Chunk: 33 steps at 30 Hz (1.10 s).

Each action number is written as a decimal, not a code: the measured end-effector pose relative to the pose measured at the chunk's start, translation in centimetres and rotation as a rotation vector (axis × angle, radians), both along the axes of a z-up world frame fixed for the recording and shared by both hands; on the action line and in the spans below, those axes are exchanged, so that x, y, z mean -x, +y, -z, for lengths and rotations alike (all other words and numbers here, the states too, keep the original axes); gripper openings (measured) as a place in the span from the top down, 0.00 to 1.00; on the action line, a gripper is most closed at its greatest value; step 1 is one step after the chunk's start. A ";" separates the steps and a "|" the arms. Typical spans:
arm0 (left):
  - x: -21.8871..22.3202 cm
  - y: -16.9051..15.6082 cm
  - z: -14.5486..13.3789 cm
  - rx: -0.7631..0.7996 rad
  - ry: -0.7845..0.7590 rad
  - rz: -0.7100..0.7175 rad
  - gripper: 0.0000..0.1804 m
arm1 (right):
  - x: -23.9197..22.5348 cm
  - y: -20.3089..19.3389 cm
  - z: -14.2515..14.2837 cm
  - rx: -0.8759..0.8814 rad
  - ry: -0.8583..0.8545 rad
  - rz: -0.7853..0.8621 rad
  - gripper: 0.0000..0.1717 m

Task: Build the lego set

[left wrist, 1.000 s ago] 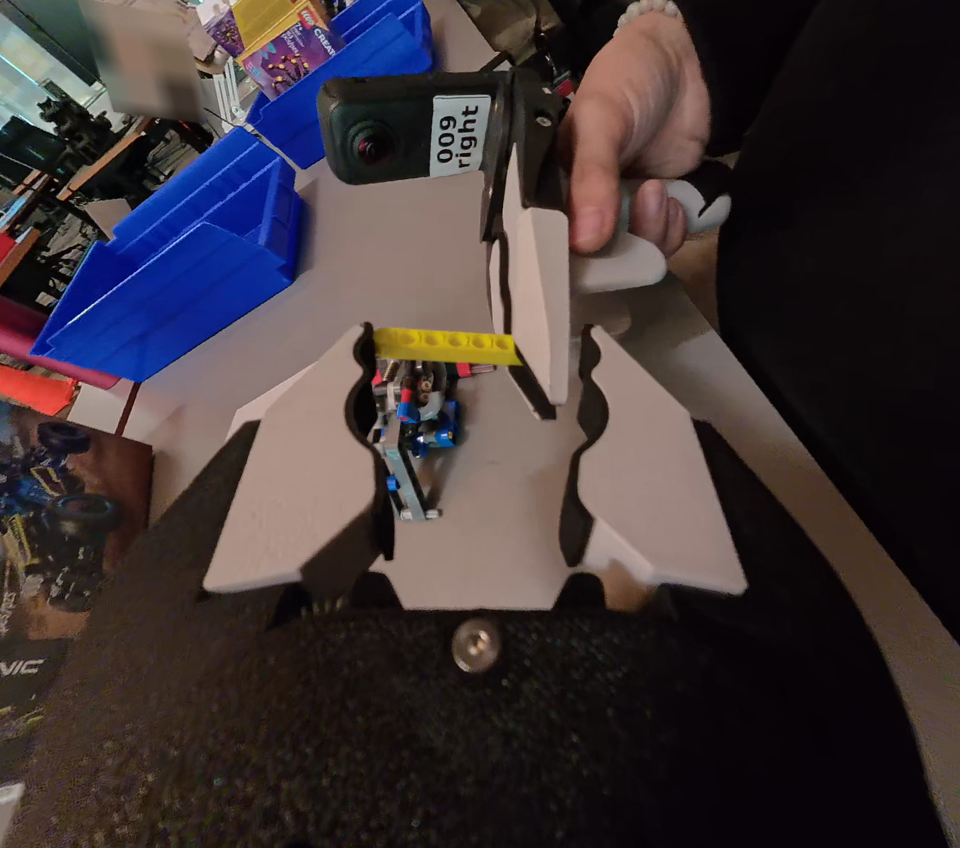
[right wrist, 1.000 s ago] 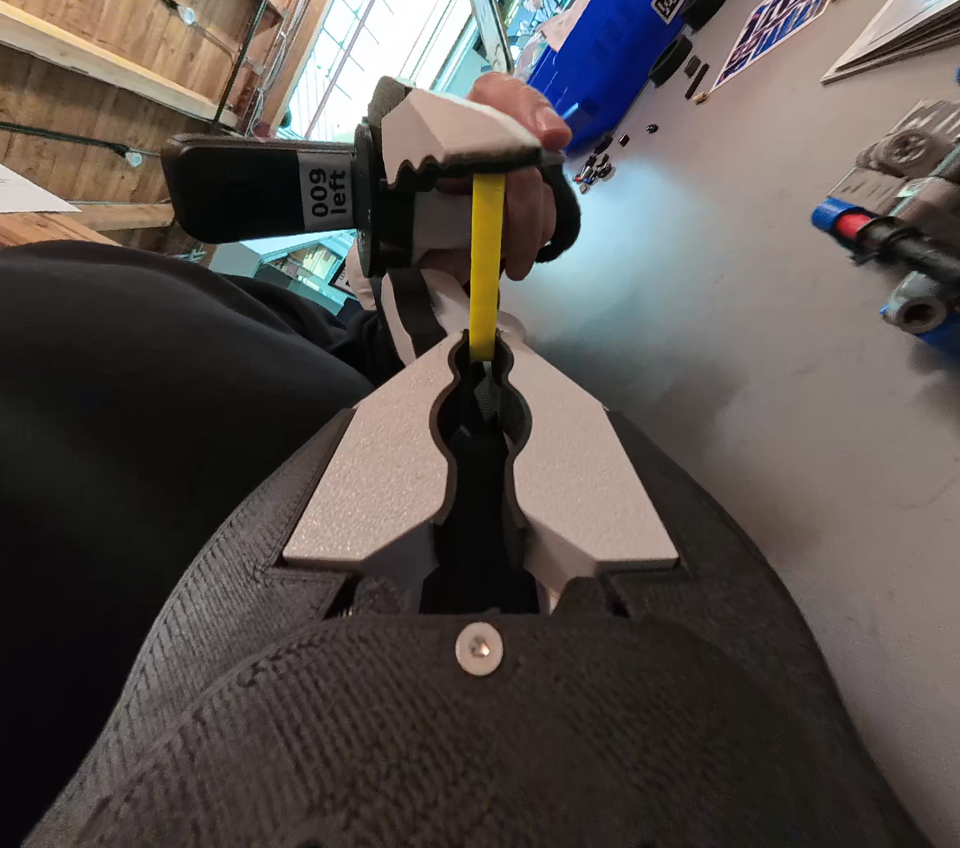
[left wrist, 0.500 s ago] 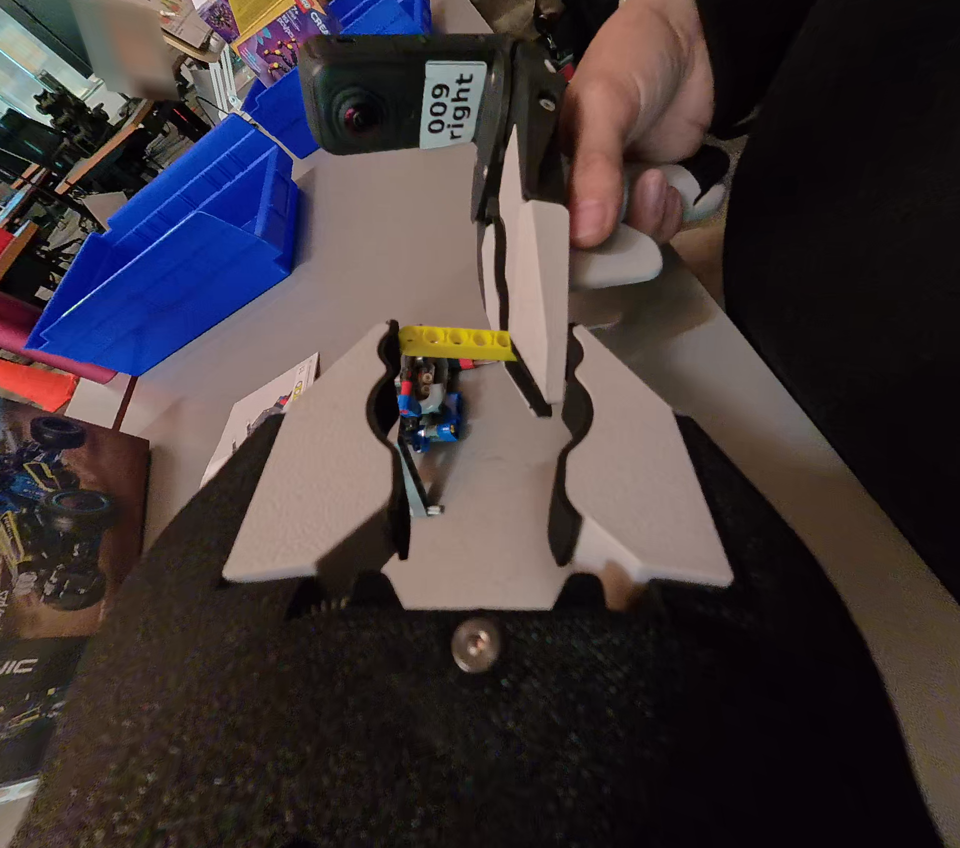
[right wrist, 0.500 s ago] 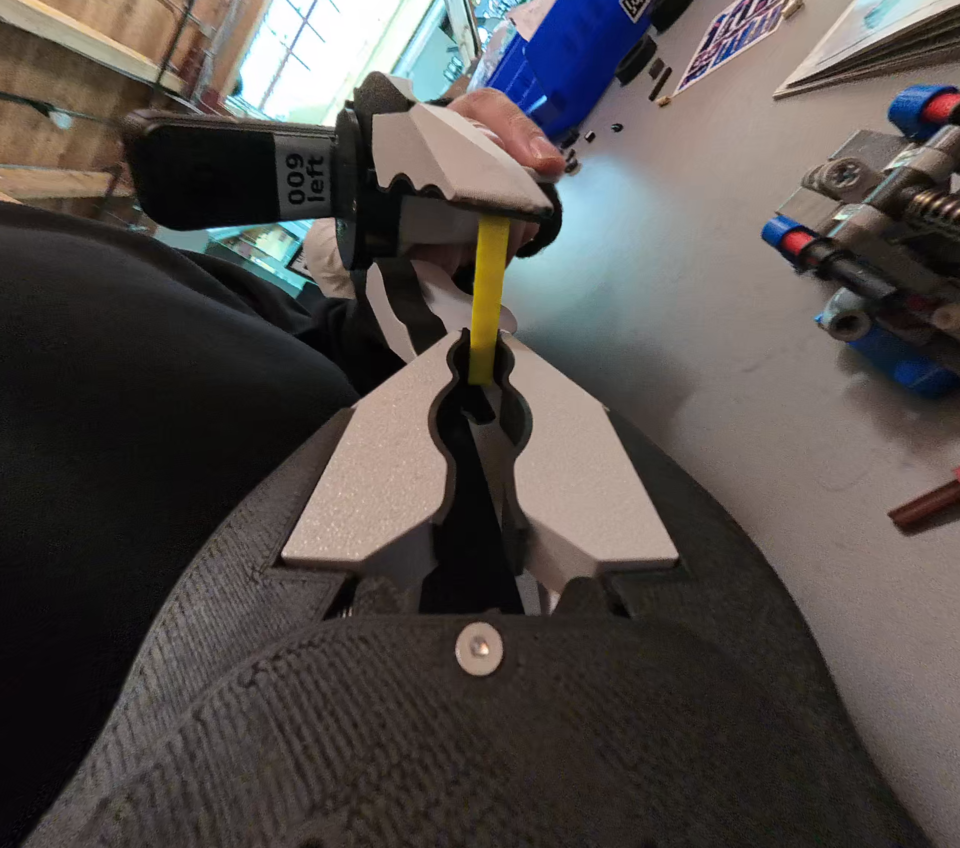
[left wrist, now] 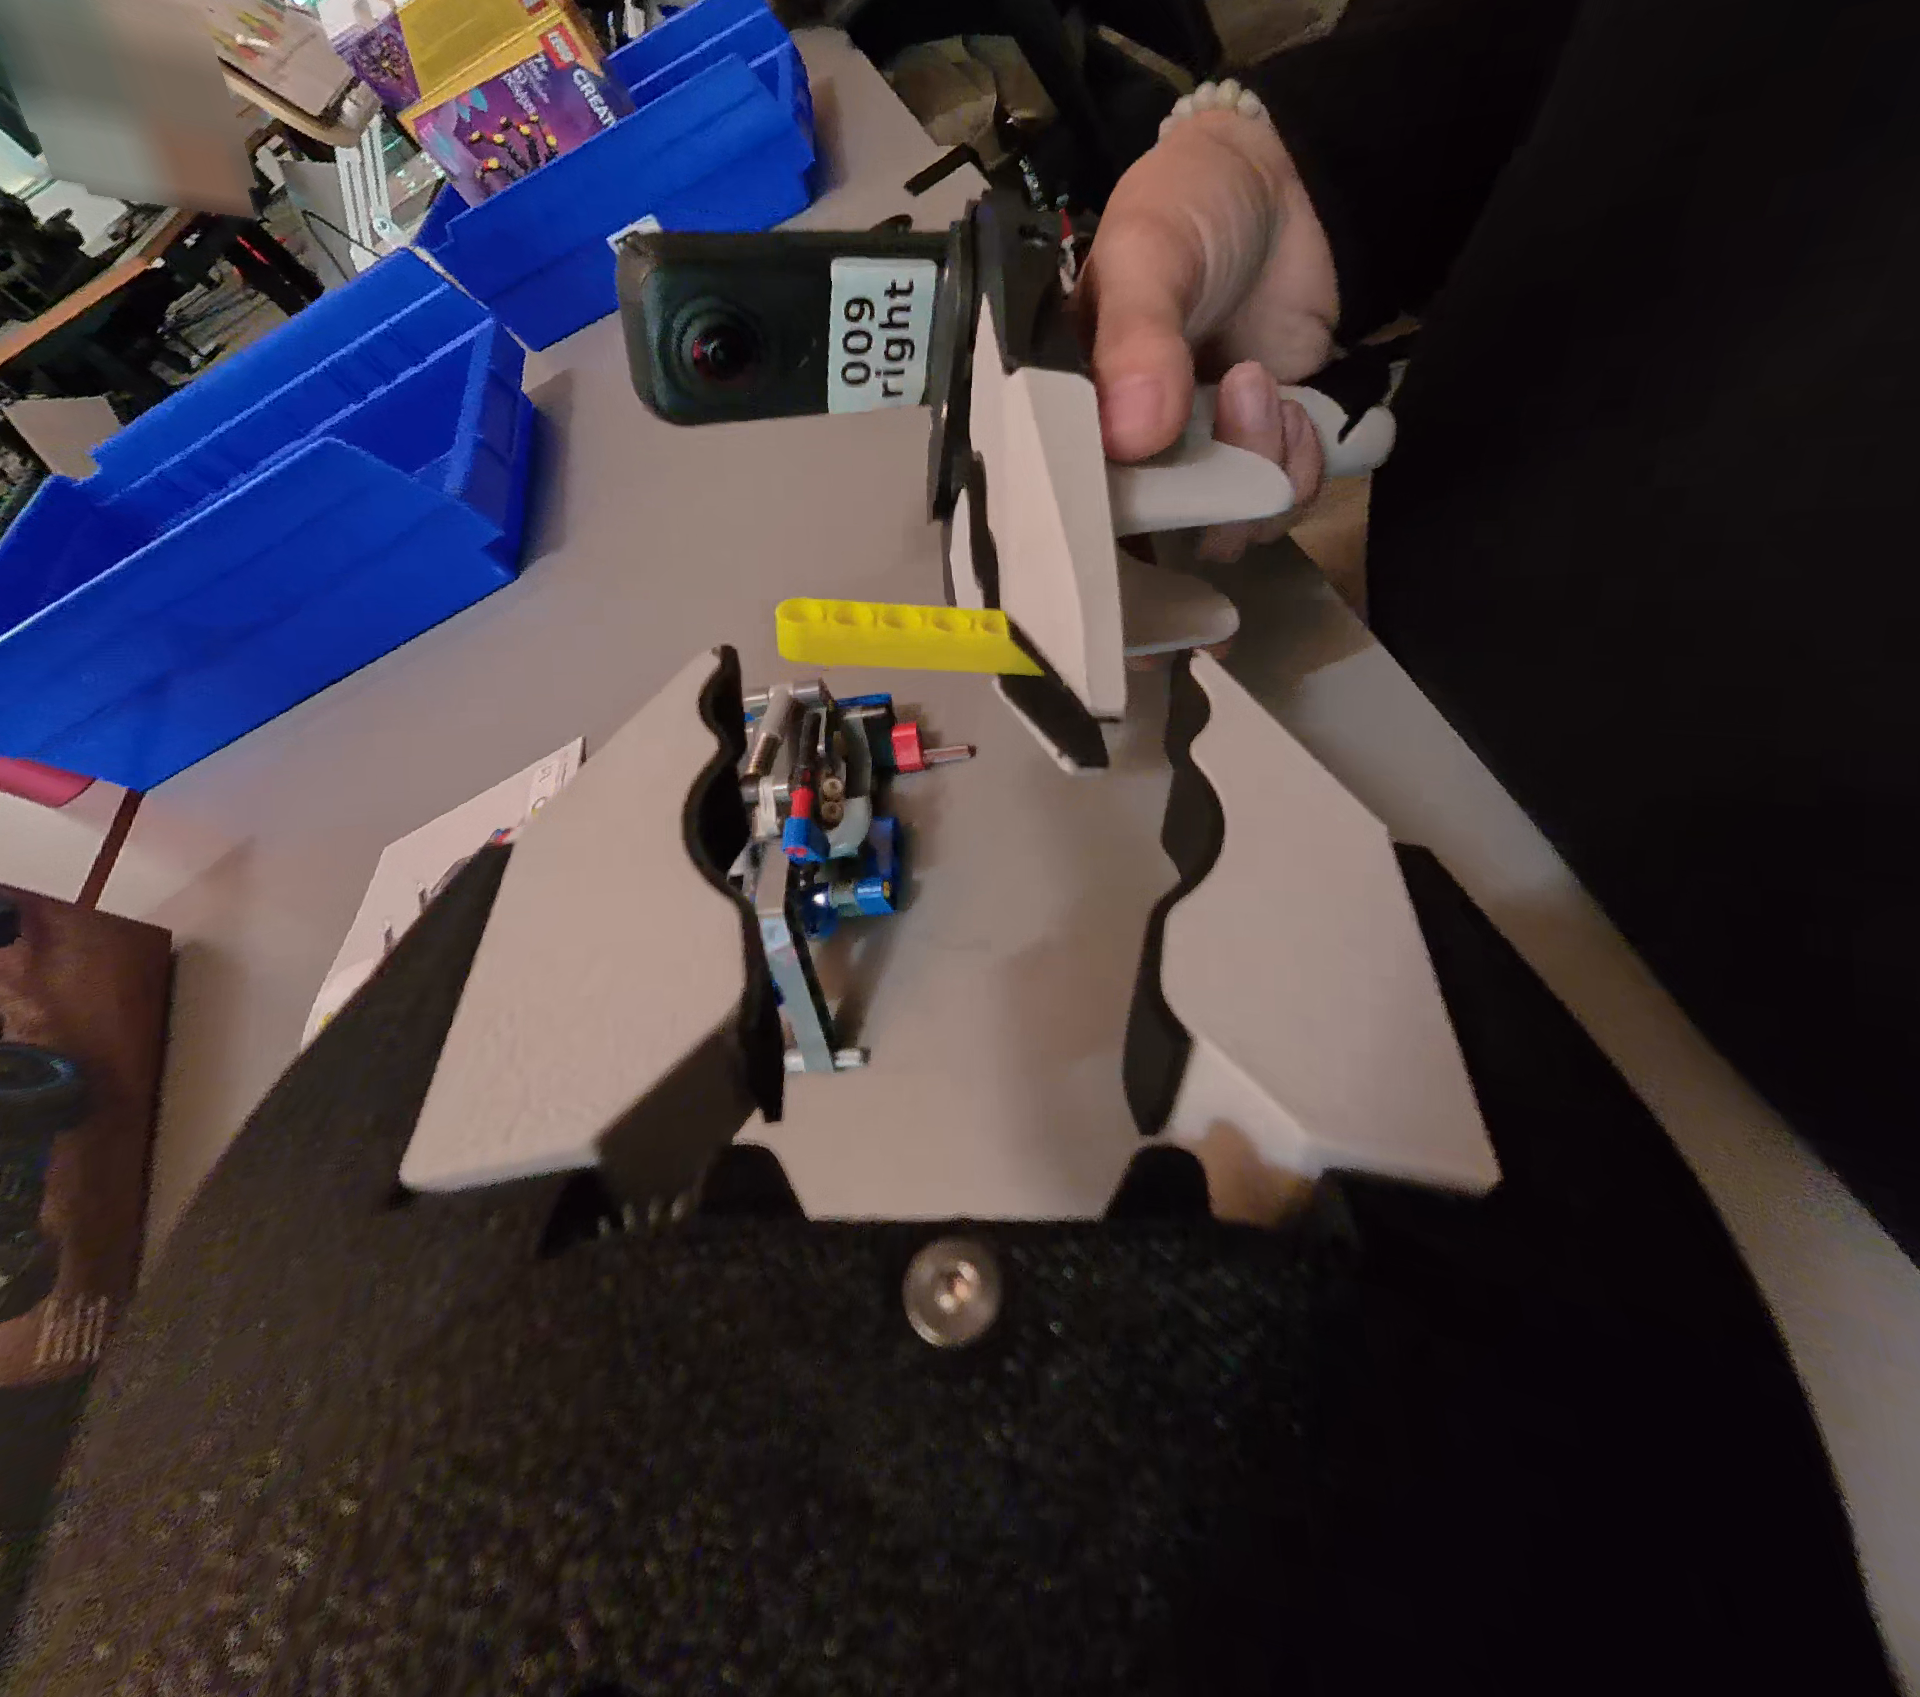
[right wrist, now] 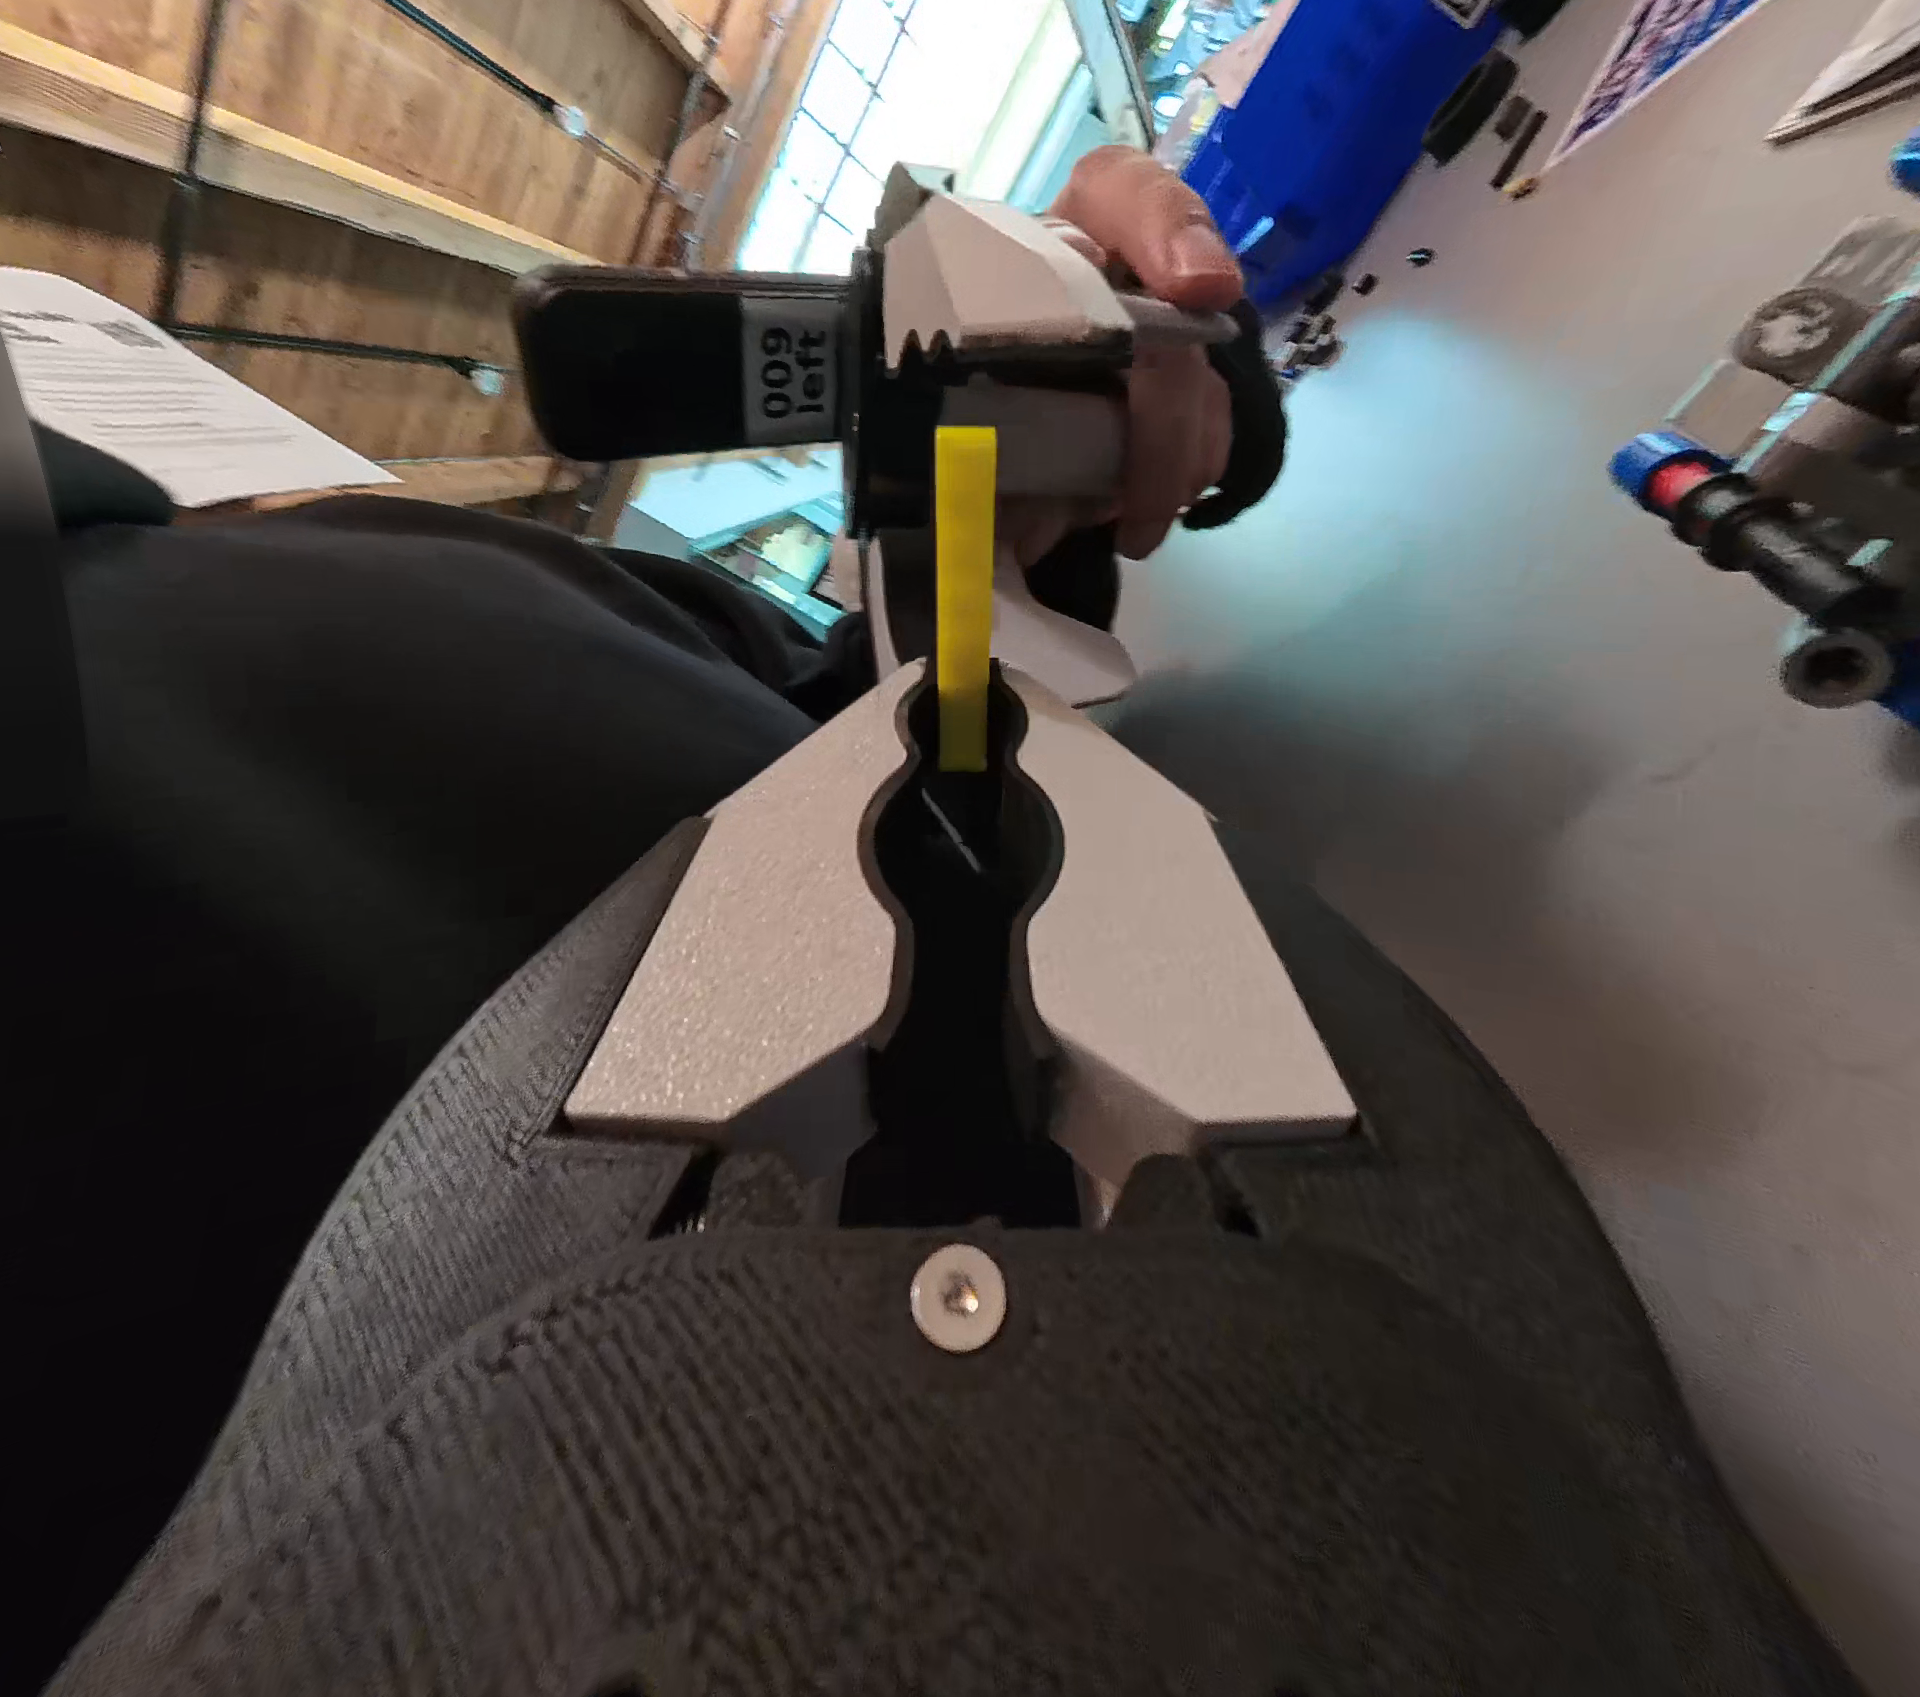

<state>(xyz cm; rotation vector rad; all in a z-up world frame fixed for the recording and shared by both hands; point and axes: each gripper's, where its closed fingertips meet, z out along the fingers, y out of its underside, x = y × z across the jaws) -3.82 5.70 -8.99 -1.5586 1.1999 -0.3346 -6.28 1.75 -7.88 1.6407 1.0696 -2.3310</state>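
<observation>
My right gripper (right wrist: pixel 961 691) is shut on one end of a yellow beam with a row of holes (right wrist: pixel 964 567). The beam sticks straight out from its fingertips. In the left wrist view the right gripper (left wrist: pixel 1070 702) holds the yellow beam (left wrist: pixel 894 634) level above the table. My left gripper (left wrist: pixel 961 681) is wide open, and the beam lies just beyond its fingertips without touching them. A small grey, blue and red brick assembly (left wrist: pixel 821 826) lies on the table between the left fingers. In the right wrist view the left gripper (right wrist: pixel 1023 504) faces the beam's free end.
Blue bins (left wrist: pixel 260 525) and colourful boxes (left wrist: pixel 499 58) stand at the back left of the grey table (left wrist: pixel 675 525). A paper booklet (left wrist: pixel 457 858) and a dark printed box (left wrist: pixel 62 1076) lie at the left. The assembly (right wrist: pixel 1787 525) is to the right of my right gripper. A person's dark sleeve (left wrist: pixel 1662 504) fills the right side. Both grippers' tips are close together, under 4 cm apart.
The left fingers first narrowed around the beam's free end, then opened wide and drew off it. The right gripper has kept its hold on the beam and lifted it slightly.
</observation>
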 end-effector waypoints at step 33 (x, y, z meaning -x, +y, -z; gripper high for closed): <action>7.1 4.5 5.5 0.380 0.341 -0.224 0.88 | -2.2 4.2 1.9 -0.282 -0.157 0.213 0.97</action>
